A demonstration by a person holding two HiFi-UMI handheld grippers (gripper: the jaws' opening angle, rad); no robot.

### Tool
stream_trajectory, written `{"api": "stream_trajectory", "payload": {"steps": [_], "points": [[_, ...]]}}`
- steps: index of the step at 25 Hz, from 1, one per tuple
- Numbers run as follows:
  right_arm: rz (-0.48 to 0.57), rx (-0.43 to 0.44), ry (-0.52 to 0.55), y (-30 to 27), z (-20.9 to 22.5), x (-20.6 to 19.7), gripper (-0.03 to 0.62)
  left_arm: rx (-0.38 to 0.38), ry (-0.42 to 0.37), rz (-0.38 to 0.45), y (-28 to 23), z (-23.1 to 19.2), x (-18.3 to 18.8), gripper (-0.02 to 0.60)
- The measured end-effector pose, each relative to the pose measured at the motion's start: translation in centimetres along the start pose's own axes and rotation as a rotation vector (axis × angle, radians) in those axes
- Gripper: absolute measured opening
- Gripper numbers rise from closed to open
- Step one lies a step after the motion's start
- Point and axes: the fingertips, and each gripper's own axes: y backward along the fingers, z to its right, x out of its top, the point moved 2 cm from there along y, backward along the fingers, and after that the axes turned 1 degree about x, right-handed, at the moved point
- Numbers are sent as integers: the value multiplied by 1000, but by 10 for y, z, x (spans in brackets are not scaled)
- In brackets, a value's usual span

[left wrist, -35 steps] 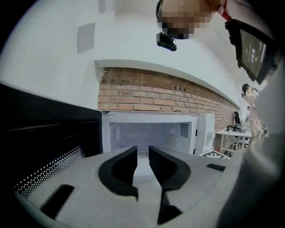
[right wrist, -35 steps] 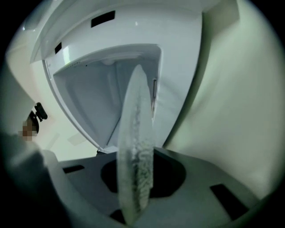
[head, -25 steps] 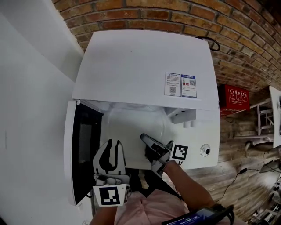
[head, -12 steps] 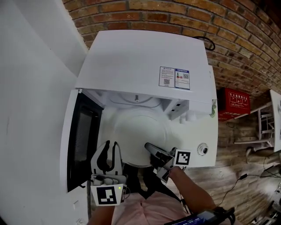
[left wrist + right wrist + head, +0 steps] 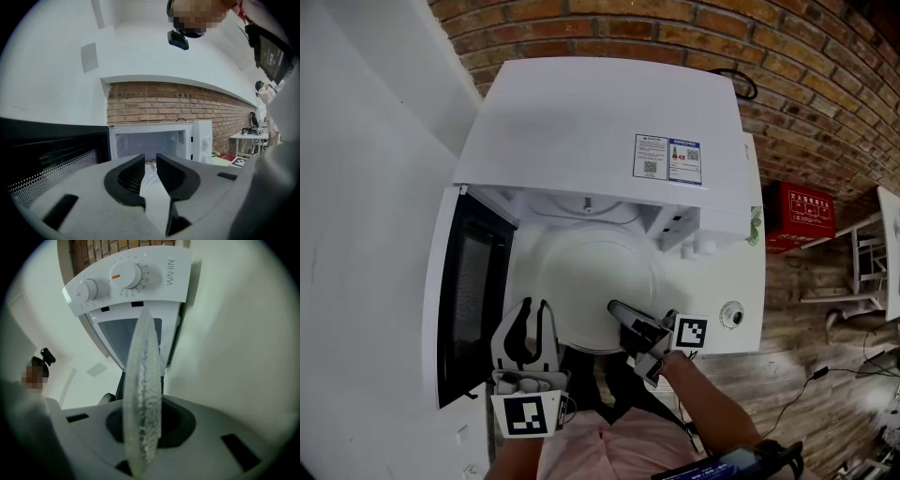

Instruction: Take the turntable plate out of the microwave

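Fingers [image 5: 177, 423] of the right gripper [image 5: 143, 427] pinch the near right rim of the turntable plate [image 5: 586, 277], and the glass shows edge-on between the pads. Left gripper [image 5: 150, 164]: fingers a narrow gap apart, nothing between them, just beside the plate's near left rim; contact cannot be told. Plate sits in the mouth of the microwave [image 5: 600, 122], its near rim about at the front edge of the opening and the rest inside the cavity. Risks, as judged: the plate hangs from a single pinch at one rim, so its weight could lever it down about the pads. Smooth glass could then slide out, strike the front edge and fall to the floor. A skewed pull could knock the rim against the open door [image 5: 469, 300] on the left or the control panel [image 5: 727, 281] on the right. The empty left gripper gives no support underneath. The surface under the microwave is hidden. Room: brick wall [image 5: 675, 37] behind, white wall [image 5: 366, 187] to the left, plank floor [image 5: 825, 319] to the right with a red box [image 5: 802, 211], and a white table [image 5: 246, 138] farther off.
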Motion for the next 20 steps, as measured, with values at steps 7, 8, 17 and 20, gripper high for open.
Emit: {"api": "stream_trajectory", "payload": {"steps": [7, 8, 17, 20], "points": [[6, 8, 3, 0, -1, 1, 29, -3, -4, -1, -2, 0, -1, 83], [6, 8, 4, 0, -1, 0, 29, -3, -5, -2, -2, 0, -1, 83], [6, 10, 3, 0, -1, 0, 31, -11, -4, 2, -2, 0, 1, 83], [5, 10, 5, 1, -1, -1, 29, -13, -4, 1, -2, 1, 0, 83]]}}
